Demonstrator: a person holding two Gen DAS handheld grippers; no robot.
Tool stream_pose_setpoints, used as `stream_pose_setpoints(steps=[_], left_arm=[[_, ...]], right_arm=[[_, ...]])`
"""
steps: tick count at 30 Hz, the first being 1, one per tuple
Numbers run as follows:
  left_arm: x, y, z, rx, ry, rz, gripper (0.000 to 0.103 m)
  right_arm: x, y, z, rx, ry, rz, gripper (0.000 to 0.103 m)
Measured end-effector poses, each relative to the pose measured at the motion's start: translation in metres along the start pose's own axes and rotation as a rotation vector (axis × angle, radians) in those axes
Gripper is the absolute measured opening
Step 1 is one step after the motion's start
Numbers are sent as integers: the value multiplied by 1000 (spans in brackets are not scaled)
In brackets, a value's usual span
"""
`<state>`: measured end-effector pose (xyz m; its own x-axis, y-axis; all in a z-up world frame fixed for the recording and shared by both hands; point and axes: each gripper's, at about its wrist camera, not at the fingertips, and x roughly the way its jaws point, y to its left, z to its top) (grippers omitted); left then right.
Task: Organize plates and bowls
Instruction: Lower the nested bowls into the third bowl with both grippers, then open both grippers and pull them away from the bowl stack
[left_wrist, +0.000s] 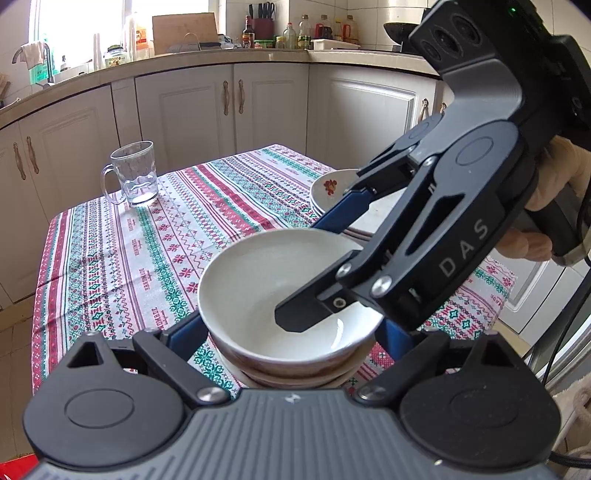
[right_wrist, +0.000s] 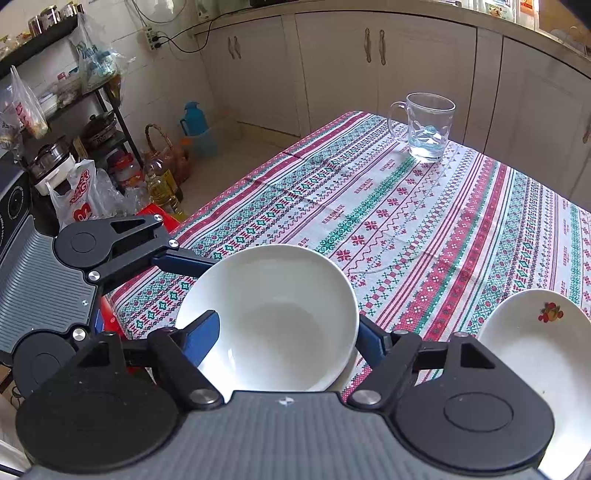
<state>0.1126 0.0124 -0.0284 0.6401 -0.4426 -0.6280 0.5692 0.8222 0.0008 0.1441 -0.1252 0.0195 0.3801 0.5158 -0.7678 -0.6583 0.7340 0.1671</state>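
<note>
A white bowl (left_wrist: 266, 295) (right_wrist: 269, 317) sits on top of a stack of bowls (left_wrist: 295, 376) at the near edge of the patterned tablecloth (left_wrist: 147, 240). My left gripper (left_wrist: 291, 332) is open, its blue fingers on either side of the stack below the top bowl. My right gripper (right_wrist: 284, 332) is open around the top bowl: one finger (left_wrist: 306, 314) is inside it, the other outside its rim. A stack of white plates (left_wrist: 332, 192) with a flower print lies just beyond, also in the right wrist view (right_wrist: 535, 350).
A glass mug (left_wrist: 135, 173) (right_wrist: 428, 125) with a little water stands at the far side of the table. White kitchen cabinets (left_wrist: 258, 103) surround the table. A cluttered shelf rack (right_wrist: 74, 110) and bags stand on the floor.
</note>
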Motion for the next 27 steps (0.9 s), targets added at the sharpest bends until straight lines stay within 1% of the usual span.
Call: stream_pose_setpoints(steps=[4,7,8,10,15,20,22,24,27], left_arm=[[-1,0,-1,7,-8,0,98],[-3,2,-4,4,1,-6,98],[-4,3,-6,3,3,-8,98],[-8,4,-8,7,1,-9,98],[-17,9,-15,23,-30,-17,99],[-22,12,-20,31,-44,-24,99],[-19,12,-23,33,-20,-33,100],[-16,10,-28,42,-1,-26,100],[-15,7,-34,50,7,-33,100]], right_arm=[[-2,-1,-1,-6,-34,-15,92],[-7,0,-2,-15,-75,-44,102],[-9,0,-3,-25,-97,-54,103],[-13,2,-5,-49,-123,-69,103],[-22,11,-12,-99,-139,-93,103],[-27,27,-30,-180,-133,-140,103],[-26,33,-38,-207,-106,-156,103],[-25,38,-47,-232,-85,-175,103],[-24,41,-58,-251,-65,-185,103]])
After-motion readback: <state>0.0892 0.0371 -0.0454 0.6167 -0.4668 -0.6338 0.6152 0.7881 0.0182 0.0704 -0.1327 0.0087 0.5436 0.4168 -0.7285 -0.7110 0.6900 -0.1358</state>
